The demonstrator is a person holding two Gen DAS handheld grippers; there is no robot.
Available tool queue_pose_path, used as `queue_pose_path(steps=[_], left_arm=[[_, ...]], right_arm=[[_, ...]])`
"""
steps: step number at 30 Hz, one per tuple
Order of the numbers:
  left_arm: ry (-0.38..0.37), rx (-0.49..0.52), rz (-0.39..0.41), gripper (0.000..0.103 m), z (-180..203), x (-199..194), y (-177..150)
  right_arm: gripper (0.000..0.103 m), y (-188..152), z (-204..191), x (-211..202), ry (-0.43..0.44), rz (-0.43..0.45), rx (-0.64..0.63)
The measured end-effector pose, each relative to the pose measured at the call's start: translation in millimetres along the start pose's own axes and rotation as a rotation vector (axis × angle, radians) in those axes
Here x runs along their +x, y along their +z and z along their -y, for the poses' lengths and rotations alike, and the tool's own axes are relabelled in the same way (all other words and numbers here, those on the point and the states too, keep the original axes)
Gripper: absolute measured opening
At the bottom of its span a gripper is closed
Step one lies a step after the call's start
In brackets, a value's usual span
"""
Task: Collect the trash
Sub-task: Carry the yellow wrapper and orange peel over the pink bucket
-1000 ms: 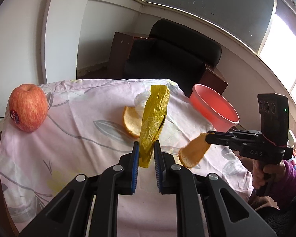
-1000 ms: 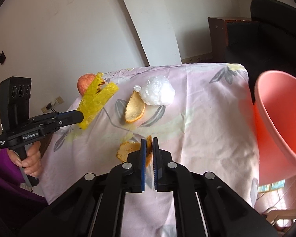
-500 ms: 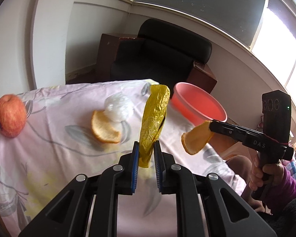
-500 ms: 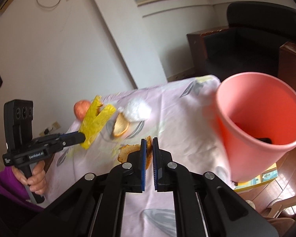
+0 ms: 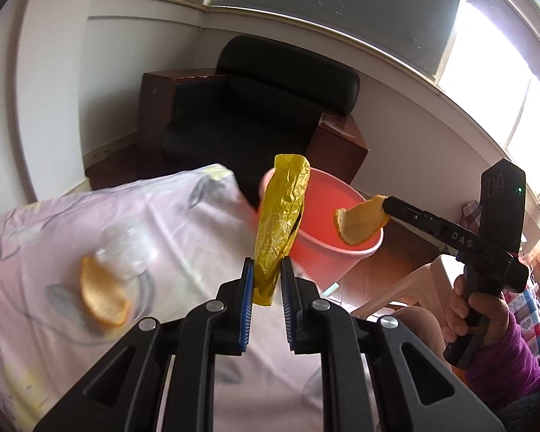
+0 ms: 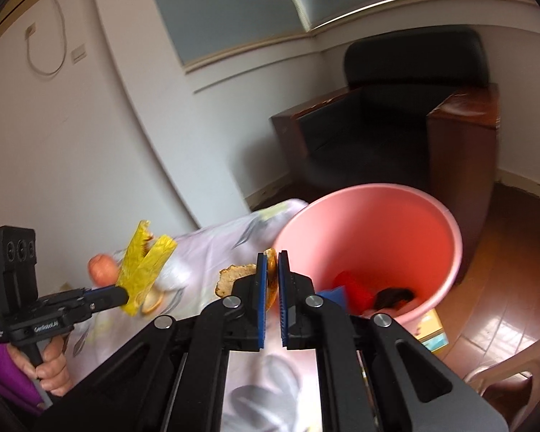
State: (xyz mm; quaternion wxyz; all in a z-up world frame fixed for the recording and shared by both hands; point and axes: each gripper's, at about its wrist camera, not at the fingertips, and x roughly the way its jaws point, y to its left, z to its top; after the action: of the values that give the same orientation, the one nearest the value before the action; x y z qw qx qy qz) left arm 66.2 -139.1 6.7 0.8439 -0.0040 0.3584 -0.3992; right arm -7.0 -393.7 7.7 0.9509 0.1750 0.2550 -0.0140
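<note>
Both loads carried toward bin.
Right gripper (image 6: 272,262), clamped on orange peel (image 6: 234,276), sat nearer pink bin (image 6: 439,248) ahead-right; left gripper (image 5: 266,277) pinched upright yellow wrapper (image 5: 282,212).

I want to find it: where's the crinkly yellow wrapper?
The crinkly yellow wrapper is pinched in the left hand-held gripper, in front of the pink plastic bin.

Yellow crinkled wrapper (image 5: 282,216); orange peel (image 5: 360,221); pink bin (image 6: 374,237); pale pink tablecloth (image 5: 169,223) with grey leaf print; black armchair (image 5: 270,104); purple sleeve (image 5: 507,363).
</note>
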Motion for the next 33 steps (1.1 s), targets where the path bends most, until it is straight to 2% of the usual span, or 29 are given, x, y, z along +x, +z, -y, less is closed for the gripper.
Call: queue_pose_path(steps=[6, 13, 23, 33], left_arm=[[-0.017, 0.037, -0.023, 0.014, 31.4, 34.2, 19.4], [-0.023, 0.028, -0.077, 0.014, 49.5, 78.5, 33.5], [0.015, 0.037, -0.12, 0.014, 61.0, 129.3, 46.1], [0.022, 0.043, -0.157, 0.015, 64.2, 149.6, 45.9]], right_arm=[[0.006, 12.2, 35.5, 1.7, -0.067, 0.044, 0.027], [0.006, 18.2, 64.1, 15.6, -0.135, 0.052, 0.034], [0.006, 11.9, 86.0, 31.2, -0.156, 0.027, 0.056], [0.006, 7.1, 96.5, 38.0, -0.171, 0.011, 0.062]])
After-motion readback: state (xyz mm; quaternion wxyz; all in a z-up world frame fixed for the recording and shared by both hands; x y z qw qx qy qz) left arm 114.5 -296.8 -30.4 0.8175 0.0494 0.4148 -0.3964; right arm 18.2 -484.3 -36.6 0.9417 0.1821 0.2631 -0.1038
